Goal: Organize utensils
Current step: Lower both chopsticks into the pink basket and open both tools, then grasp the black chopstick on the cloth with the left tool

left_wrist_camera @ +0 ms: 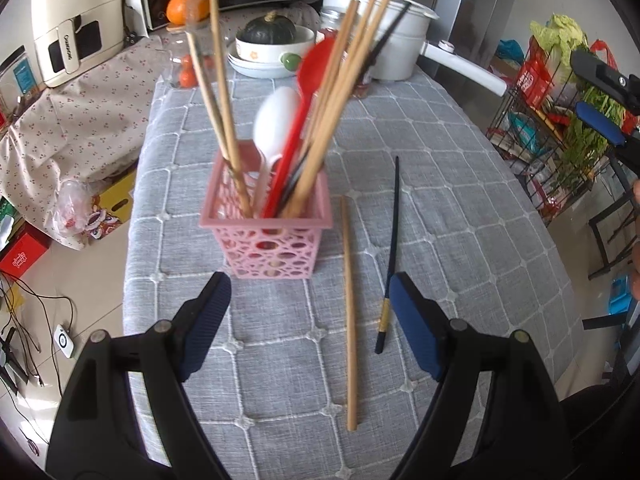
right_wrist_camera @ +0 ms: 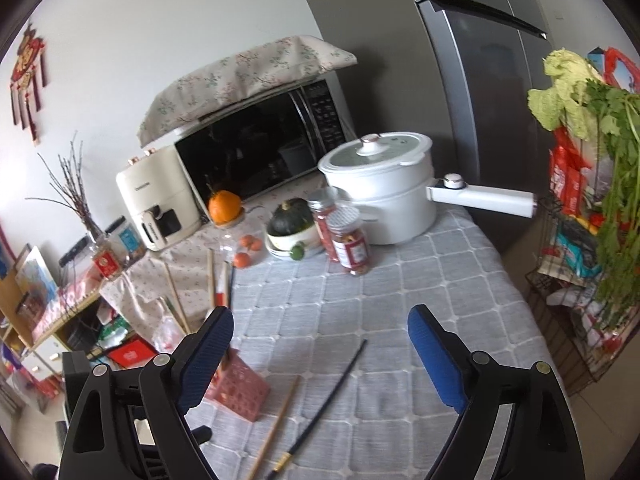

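A pink lattice basket (left_wrist_camera: pixel 267 240) stands on the grey quilted tablecloth (left_wrist_camera: pixel 460 208) and holds several wooden chopsticks, a red spoon (left_wrist_camera: pixel 316 68), a white spoon (left_wrist_camera: pixel 276 120) and dark chopsticks. To its right a wooden chopstick (left_wrist_camera: pixel 349 312) and a black chopstick (left_wrist_camera: pixel 392 248) lie flat on the cloth. My left gripper (left_wrist_camera: pixel 310 320) hovers open just in front of the basket, with the wooden chopstick between its fingers but untouched. My right gripper (right_wrist_camera: pixel 320 356) is open and empty above the table; the basket (right_wrist_camera: pixel 240 388), wooden chopstick (right_wrist_camera: pixel 276 428) and black chopstick (right_wrist_camera: pixel 328 400) lie below it. The right gripper's fingers (left_wrist_camera: pixel 600 120) also show at the right edge of the left wrist view.
At the table's far end stand a white pot (right_wrist_camera: pixel 384 188) with a long handle, two jars (right_wrist_camera: pixel 348 240), a bowl with a green squash (right_wrist_camera: pixel 290 224) and small oranges. A microwave (right_wrist_camera: pixel 256 148), an air fryer (right_wrist_camera: pixel 160 196) and a wire rack of vegetables (right_wrist_camera: pixel 592 200) surround the table.
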The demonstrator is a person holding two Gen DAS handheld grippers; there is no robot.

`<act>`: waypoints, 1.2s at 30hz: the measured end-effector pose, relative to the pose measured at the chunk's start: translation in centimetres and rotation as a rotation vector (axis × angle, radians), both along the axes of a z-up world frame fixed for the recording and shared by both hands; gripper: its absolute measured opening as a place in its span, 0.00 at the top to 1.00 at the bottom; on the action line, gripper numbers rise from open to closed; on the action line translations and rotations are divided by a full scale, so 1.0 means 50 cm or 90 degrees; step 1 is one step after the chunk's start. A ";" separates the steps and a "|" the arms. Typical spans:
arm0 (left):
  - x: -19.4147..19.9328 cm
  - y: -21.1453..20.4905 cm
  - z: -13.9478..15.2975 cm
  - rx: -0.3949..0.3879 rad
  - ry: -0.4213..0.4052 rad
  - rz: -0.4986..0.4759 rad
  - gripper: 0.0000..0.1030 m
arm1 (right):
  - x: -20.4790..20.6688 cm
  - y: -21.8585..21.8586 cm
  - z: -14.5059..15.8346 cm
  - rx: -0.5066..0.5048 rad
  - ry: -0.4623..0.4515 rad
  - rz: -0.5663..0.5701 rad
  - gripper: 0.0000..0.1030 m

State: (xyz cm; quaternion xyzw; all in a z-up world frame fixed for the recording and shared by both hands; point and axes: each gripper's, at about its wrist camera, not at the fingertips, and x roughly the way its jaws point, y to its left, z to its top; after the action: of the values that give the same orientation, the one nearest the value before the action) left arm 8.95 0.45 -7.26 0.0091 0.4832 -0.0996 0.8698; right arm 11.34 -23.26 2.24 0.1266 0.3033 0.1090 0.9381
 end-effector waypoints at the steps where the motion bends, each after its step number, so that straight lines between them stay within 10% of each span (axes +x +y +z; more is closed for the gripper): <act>1: 0.000 -0.004 -0.003 -0.001 0.004 -0.003 0.21 | 0.002 -0.005 -0.006 -0.007 0.010 -0.002 0.11; 14: 0.009 -0.090 -0.036 -0.025 0.042 -0.055 0.23 | 0.028 -0.067 -0.120 -0.073 0.204 -0.010 0.11; 18: 0.034 -0.124 -0.055 -0.044 0.060 -0.063 0.55 | 0.038 -0.102 -0.153 -0.052 0.250 -0.027 0.11; 36: 0.239 -0.296 -0.161 0.095 0.062 -0.075 0.71 | 0.070 -0.195 -0.217 0.015 0.333 -0.081 0.11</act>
State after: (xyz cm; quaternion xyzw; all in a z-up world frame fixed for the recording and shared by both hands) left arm 20.92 -14.34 -15.32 0.0977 0.5298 -0.1145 0.8346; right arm 14.85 -33.02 -8.59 0.1801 0.5255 0.0173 0.8314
